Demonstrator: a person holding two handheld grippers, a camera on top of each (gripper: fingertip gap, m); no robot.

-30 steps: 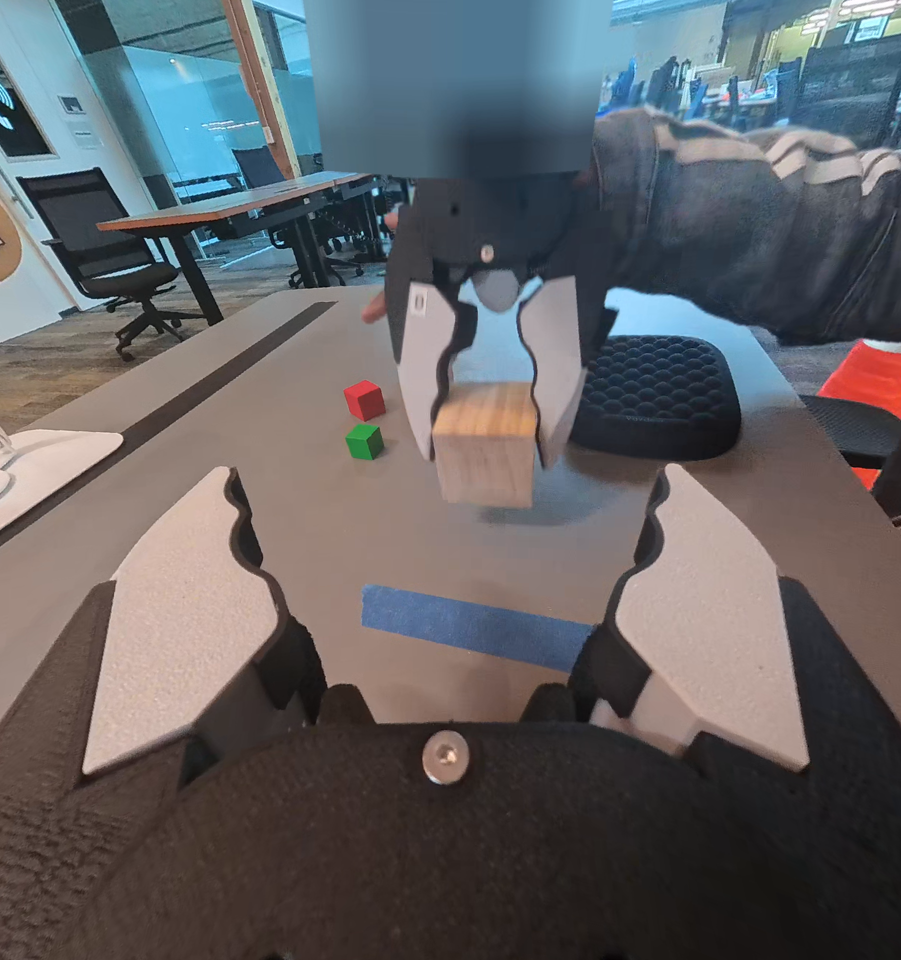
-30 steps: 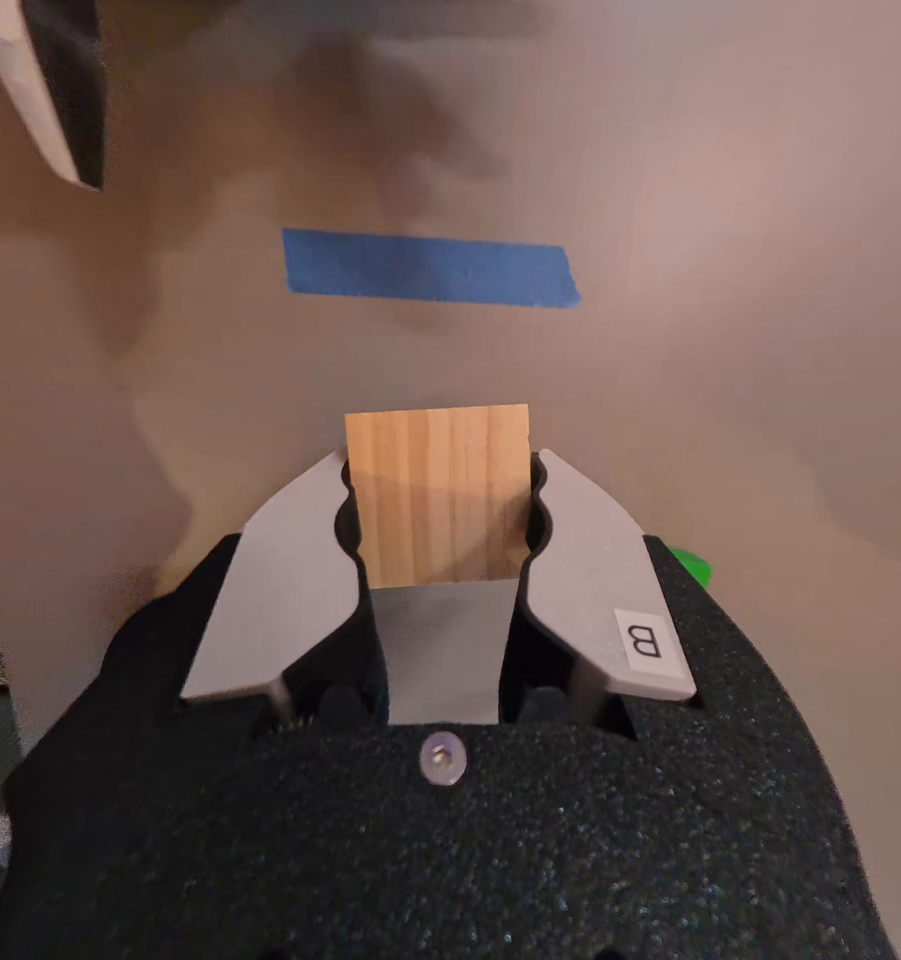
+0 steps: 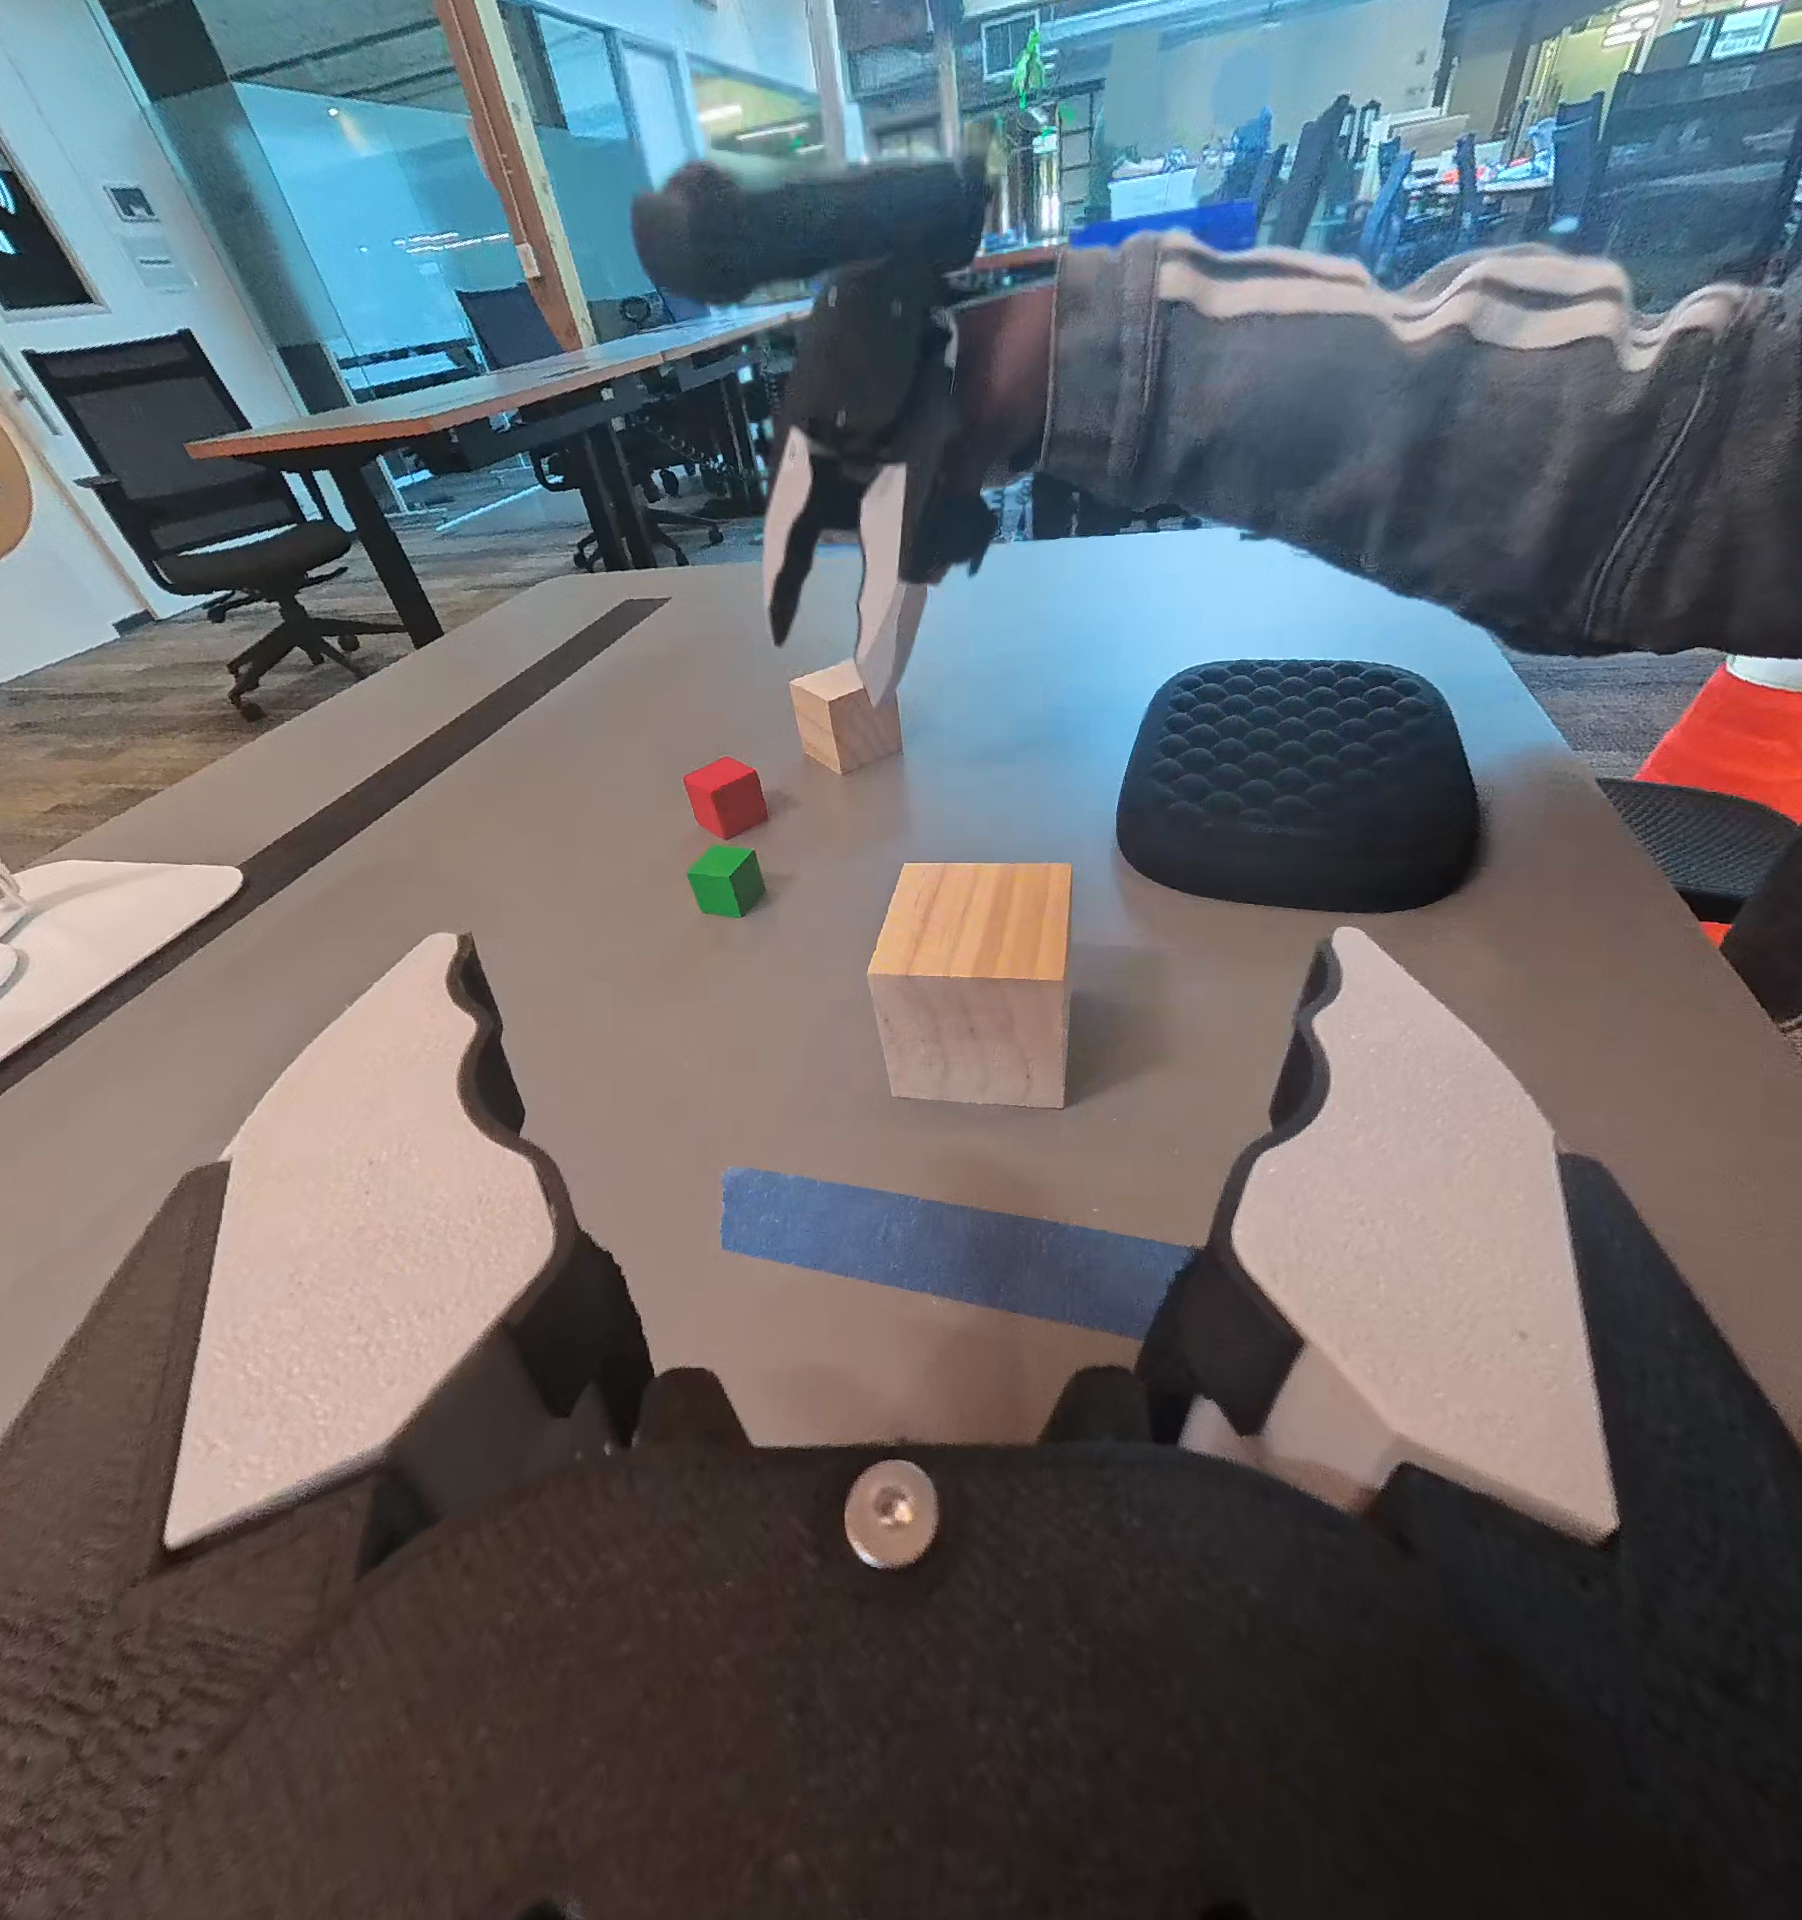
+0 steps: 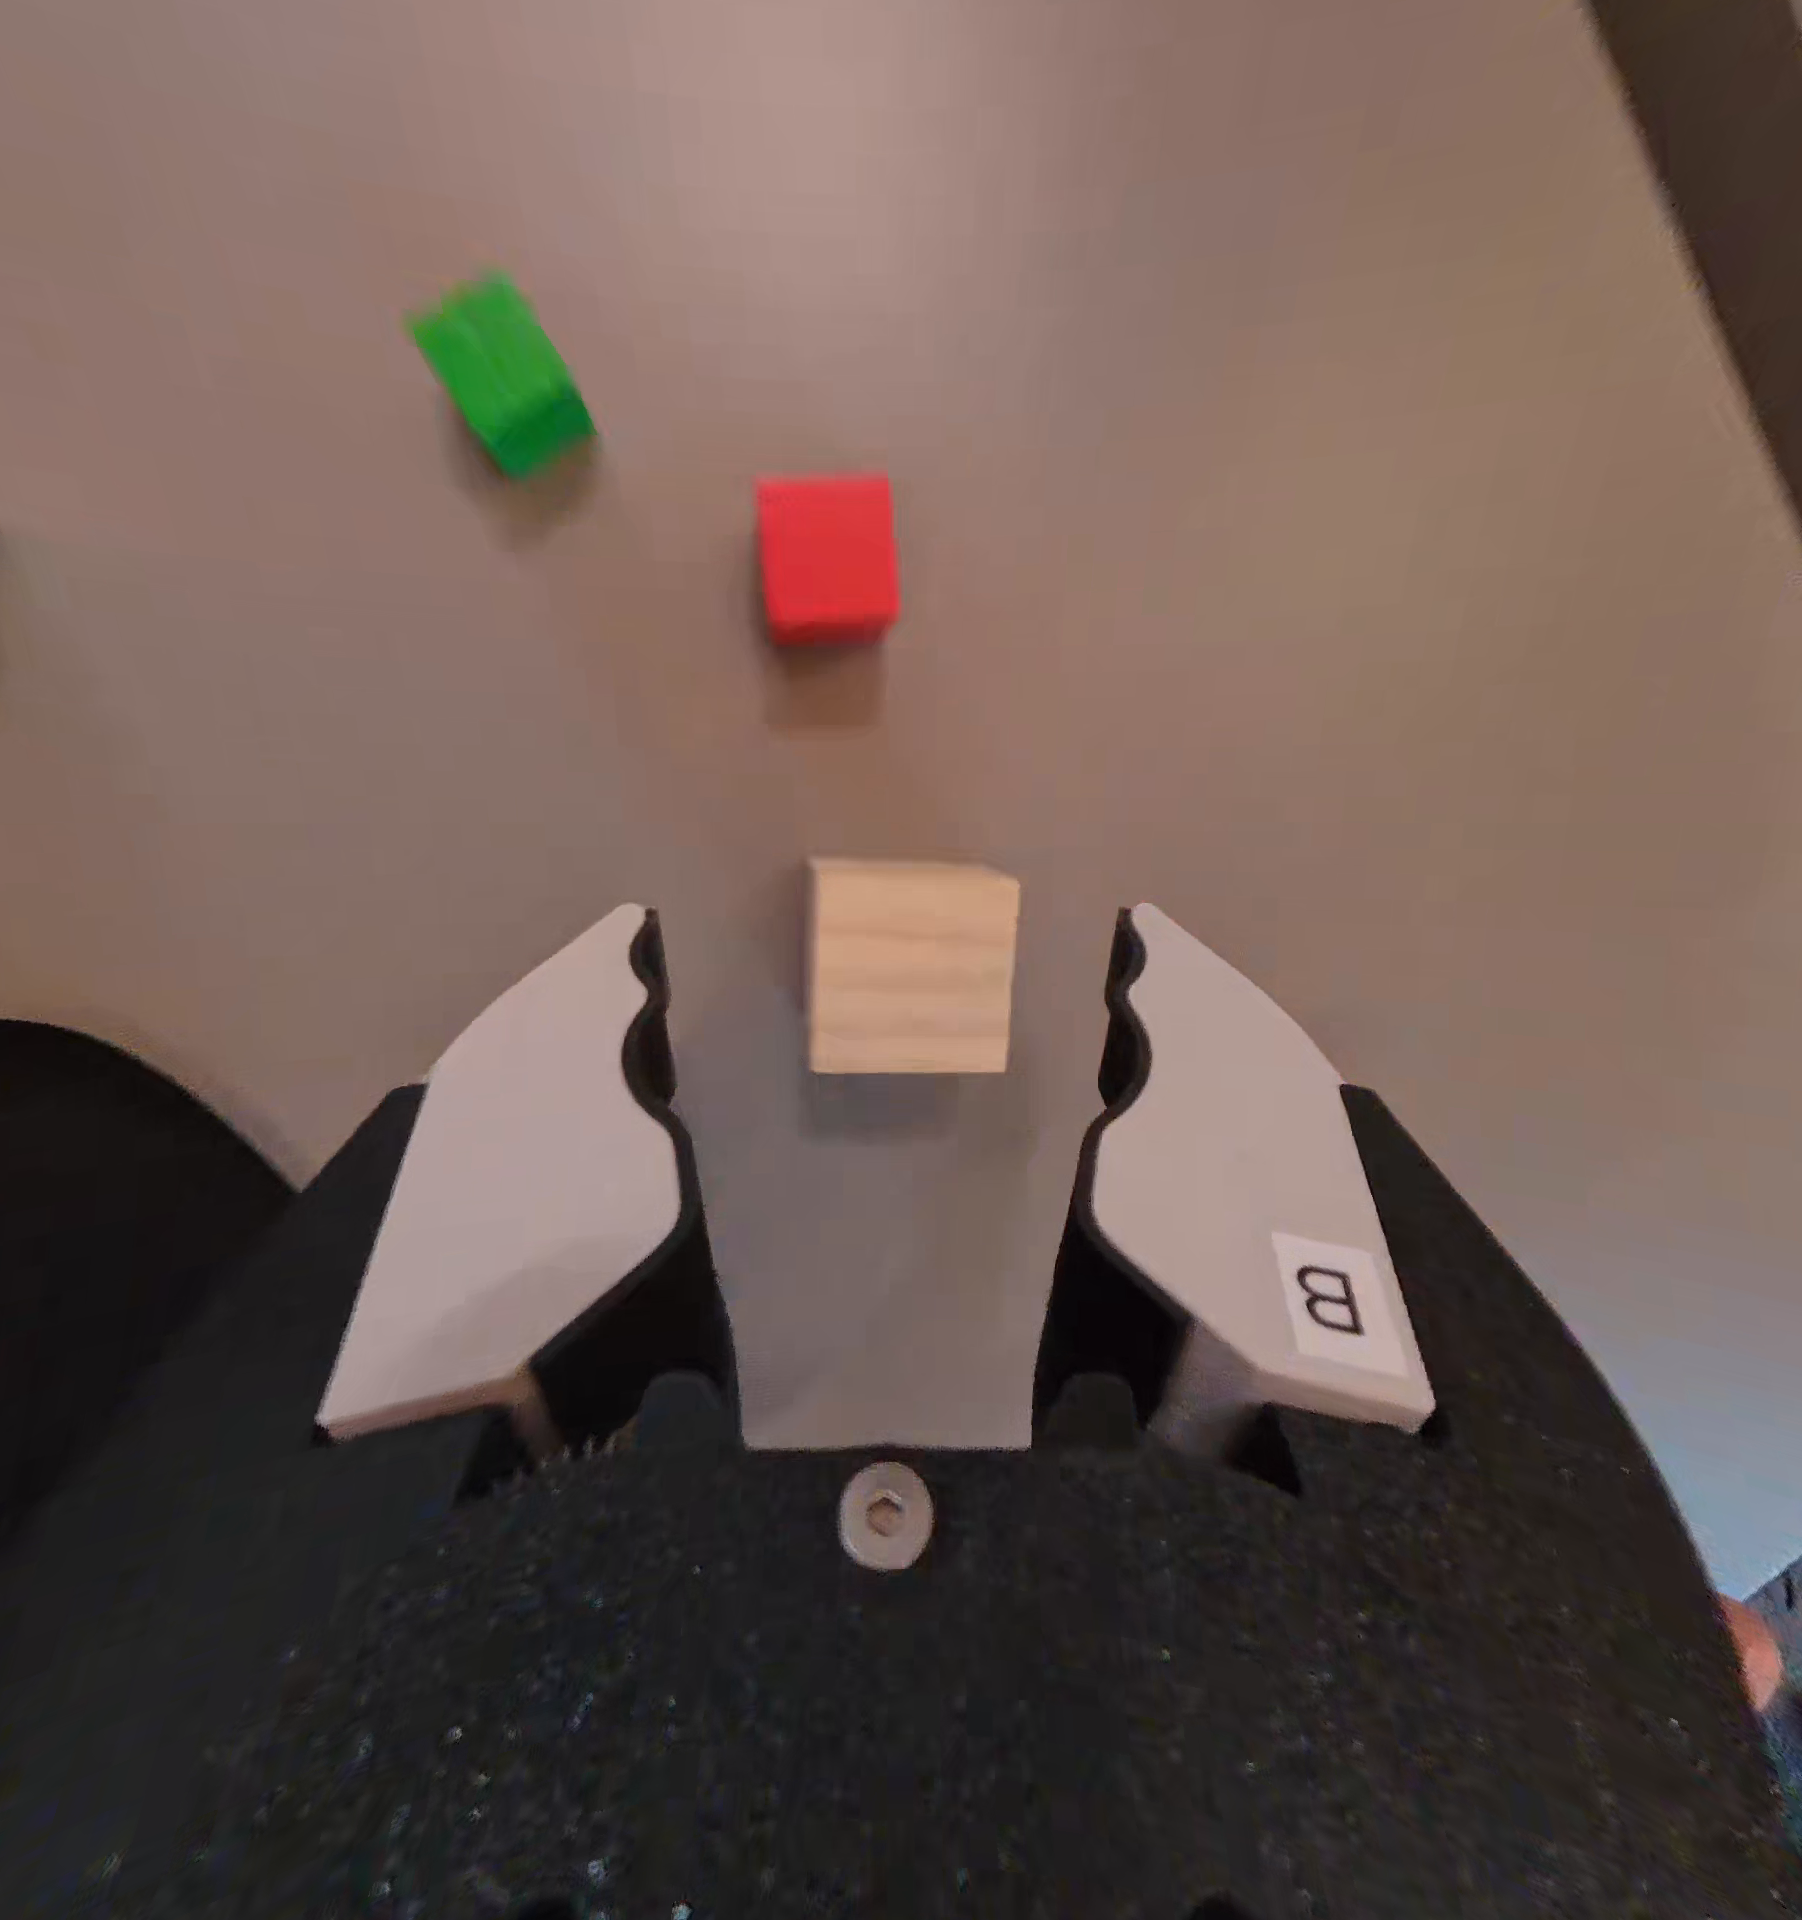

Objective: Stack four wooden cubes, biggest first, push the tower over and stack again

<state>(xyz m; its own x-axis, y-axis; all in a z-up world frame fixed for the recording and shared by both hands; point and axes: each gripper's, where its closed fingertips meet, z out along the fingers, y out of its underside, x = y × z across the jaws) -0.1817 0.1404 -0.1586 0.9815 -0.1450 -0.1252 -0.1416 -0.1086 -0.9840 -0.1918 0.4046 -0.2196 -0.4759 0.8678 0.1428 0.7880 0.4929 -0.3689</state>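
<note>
In the left wrist view, the big wooden cube (image 3: 970, 987) stands on the grey table (image 3: 564, 1039) just beyond a strip of blue tape (image 3: 949, 1247). My left gripper (image 3: 897, 940) is wide open and empty in front of it. Farther off are a green cube (image 3: 725, 881), a red cube (image 3: 725, 796) and a medium wooden cube (image 3: 843, 719). My right gripper (image 3: 835, 644) hovers over the medium cube, fingers apart. In the right wrist view the medium cube (image 4: 912, 966) lies between the open right gripper's (image 4: 886, 914) fingers with gaps on both sides. The red cube (image 4: 826, 556) and green cube (image 4: 502, 369) lie beyond.
A black textured pad (image 3: 1302, 790) lies on the table's right side and also shows in the right wrist view (image 4: 66, 1143). A dark strip (image 3: 409, 769) runs along the table's left part. A white base (image 3: 76, 935) stands at the far left. Office chairs and desks stand behind.
My right gripper let go of the big wooden cube, which now stands on the table by the tape. It moved away to the far medium cube with wider jaws. The left gripper stayed open.
</note>
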